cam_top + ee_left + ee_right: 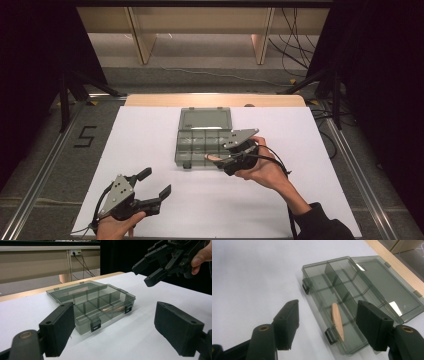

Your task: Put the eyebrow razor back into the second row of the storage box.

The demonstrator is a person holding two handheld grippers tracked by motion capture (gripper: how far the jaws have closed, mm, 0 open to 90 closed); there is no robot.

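Note:
A smoky transparent organizer box (192, 150) lies open in the middle of the white table, its lid (205, 119) folded flat behind it. A slim light wooden piece (337, 320) rests slanted in a front compartment near one latch; it also appears as the wooden piece (108, 309). My right gripper (328, 312) hovers open just above that front corner, with nothing pressed between its pads. From the high view the right gripper (231, 159) is at the box's front right. My left gripper (156, 182) rests open near the table's front left, and the left gripper (115, 315) faces the box.
The white sheet (150, 135) covers the table, with a wooden edge (215, 100) at the far side. Metal rails run along both sides. Cables and wooden furniture legs stand on the floor beyond. The box's two black latches (95, 326) hang at its front wall.

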